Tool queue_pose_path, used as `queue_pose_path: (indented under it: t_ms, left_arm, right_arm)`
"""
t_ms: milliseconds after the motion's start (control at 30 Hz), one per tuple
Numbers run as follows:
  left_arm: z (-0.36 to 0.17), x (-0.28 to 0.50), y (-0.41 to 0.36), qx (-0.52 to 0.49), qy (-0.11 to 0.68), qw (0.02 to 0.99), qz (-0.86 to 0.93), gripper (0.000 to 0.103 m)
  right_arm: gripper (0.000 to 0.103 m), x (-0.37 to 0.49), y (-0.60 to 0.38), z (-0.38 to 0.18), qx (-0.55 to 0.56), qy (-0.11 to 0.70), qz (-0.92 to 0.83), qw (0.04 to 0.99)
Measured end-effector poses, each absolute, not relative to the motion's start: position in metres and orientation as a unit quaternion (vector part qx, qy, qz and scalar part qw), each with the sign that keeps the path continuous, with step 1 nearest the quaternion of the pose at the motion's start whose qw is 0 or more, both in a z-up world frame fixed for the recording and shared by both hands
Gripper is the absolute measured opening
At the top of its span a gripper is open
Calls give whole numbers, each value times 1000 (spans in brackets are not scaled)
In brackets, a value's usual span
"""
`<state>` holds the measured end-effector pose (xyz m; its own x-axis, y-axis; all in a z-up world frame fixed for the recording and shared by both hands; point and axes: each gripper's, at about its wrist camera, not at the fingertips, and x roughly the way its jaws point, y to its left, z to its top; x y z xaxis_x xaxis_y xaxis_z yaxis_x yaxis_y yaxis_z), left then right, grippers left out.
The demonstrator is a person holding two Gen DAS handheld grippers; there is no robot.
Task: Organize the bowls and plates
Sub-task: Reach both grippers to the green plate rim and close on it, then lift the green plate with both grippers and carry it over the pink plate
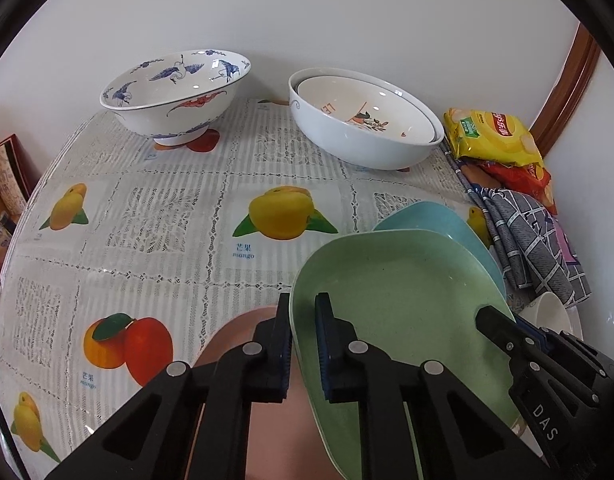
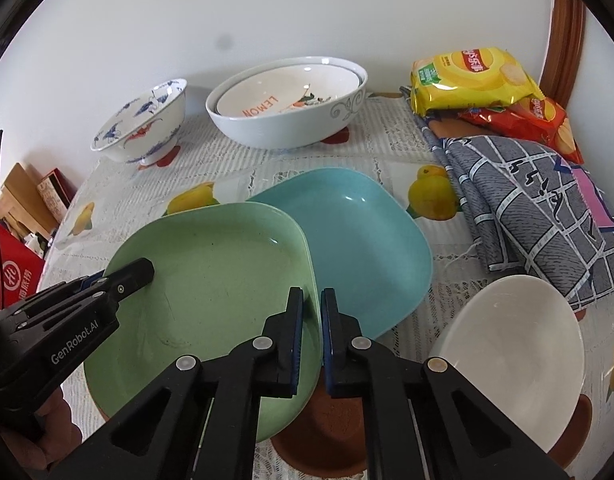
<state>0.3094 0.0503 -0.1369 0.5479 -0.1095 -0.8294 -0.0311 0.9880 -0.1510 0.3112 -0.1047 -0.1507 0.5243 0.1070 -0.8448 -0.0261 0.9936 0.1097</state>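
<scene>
1. Step: both grippers carry the green plate by opposite rims. Left gripper is clamped on the rim at 9 o'clock in the right view; right gripper is clamped on its 3 o'clock rim.
2. Green plate sits raised, overlapping the blue plate, which is at 1 o'clock of it.
3. Next, I judge: shift toward 1 o'clock, lower level onto the blue plate, then release both.
4. Count: two plates; a white bowl at 4 o'clock; a crane bowl at 11 o'clock; two nested bowls at 12 o'clock; a brown dish underneath.
</scene>
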Motion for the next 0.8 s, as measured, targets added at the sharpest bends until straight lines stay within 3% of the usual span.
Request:
queue_pose_path:
  t_ms: [800]
  left_arm:
    - [-59, 219, 13, -65, 415, 906, -51, 11]
  right_arm:
    - [7, 211, -139, -61, 64, 413, 10, 909]
